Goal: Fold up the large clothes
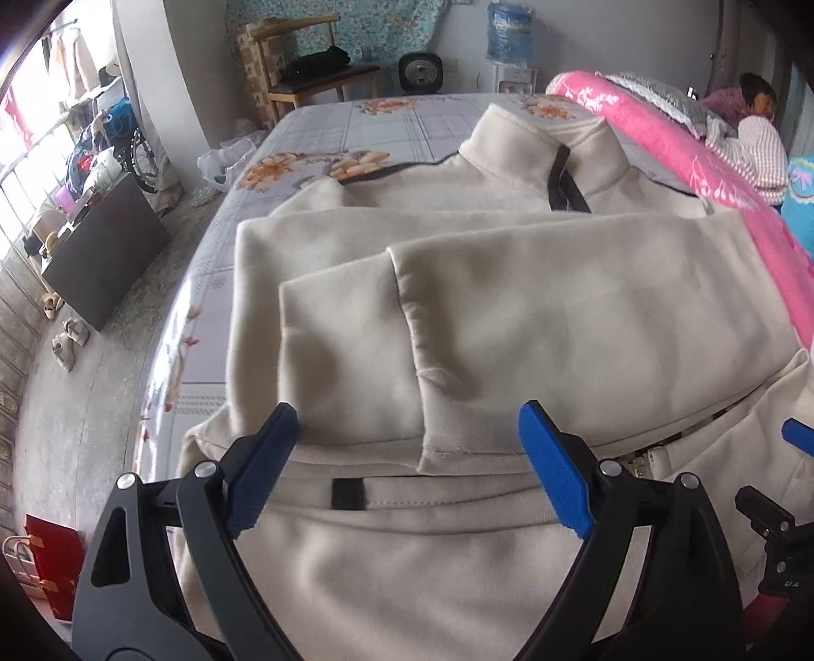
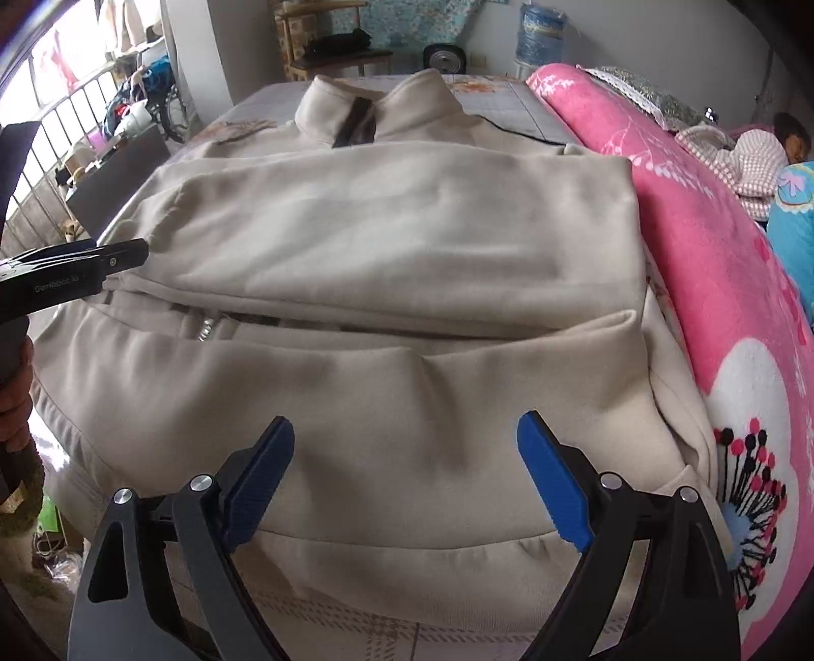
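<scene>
Blue-padded fingers [image 1: 554, 473] of the left gripper [image 1: 409, 470] stand wide apart, released, over the cream jacket [image 1: 509, 315] with nothing pinched between them. No pad presses on the cloth. Between these fingers lies the cuff of a sleeve [image 1: 351, 346] that is folded across the jacket's front, and just below the cuff a small black tab [image 1: 348, 493] sits on the jacket's hem band.

From the right wrist view, the right gripper [image 2: 404, 478] is likewise spread open and empty, its blue pads hanging above the lower part of the jacket [image 2: 381, 254]. Left of the jacket in this view, the other gripper's dark arm reaches in near the jacket's edge, and part of a hand [image 2: 18, 407] shows at the frame's edge.

The jacket lies flat on a bed [image 1: 315, 132] covered by a grey checked sheet with orange flowers. Its stand-up collar [image 1: 534, 147] with a dark zip points away from both cameras, and both sleeves are folded over the chest. A metal zip pull [image 2: 206, 328] shows beneath the folded sleeve.

Right of the jacket, touching its side, is a pink blanket [image 2: 712, 264] with white flowers. Beyond the blanket a person [image 2: 753, 157] lies in a checked top. Beyond the jacket's collar stand a wooden chair [image 1: 310, 66], a black fan [image 1: 419, 73] and a water dispenser [image 1: 511, 46].
</scene>
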Demonstrator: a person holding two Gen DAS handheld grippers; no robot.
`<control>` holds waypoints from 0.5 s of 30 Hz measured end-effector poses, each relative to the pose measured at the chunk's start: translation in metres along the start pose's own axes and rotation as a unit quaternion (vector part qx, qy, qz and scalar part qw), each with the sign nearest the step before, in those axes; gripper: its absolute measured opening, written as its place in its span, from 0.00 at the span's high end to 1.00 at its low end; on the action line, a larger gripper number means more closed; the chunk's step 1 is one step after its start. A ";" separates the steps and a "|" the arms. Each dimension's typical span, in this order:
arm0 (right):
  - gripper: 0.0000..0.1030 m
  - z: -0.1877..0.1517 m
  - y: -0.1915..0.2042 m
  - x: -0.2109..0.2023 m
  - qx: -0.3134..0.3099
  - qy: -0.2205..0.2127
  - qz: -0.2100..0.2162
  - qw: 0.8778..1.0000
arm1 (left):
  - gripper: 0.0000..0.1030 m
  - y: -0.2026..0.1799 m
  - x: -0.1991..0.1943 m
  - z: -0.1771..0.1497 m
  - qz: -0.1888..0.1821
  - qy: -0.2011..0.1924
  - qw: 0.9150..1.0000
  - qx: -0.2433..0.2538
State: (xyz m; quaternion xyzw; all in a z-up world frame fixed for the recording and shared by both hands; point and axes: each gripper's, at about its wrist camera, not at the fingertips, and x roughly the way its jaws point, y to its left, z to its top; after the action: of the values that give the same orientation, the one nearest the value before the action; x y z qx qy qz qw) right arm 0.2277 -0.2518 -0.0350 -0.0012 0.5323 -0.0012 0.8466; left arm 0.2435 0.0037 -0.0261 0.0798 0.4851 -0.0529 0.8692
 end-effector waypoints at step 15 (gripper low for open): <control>0.06 -0.001 -0.001 -0.001 -0.011 0.009 0.003 1.000 | 0.12 -0.003 0.011 -0.003 0.008 0.001 1.000 -0.010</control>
State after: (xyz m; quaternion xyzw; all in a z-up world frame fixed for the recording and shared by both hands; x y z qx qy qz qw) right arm 0.2265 -0.2530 -0.0348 -0.0087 0.5397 0.0076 0.8418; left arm 0.2467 0.0008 -0.0376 0.0752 0.4855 -0.0409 0.8700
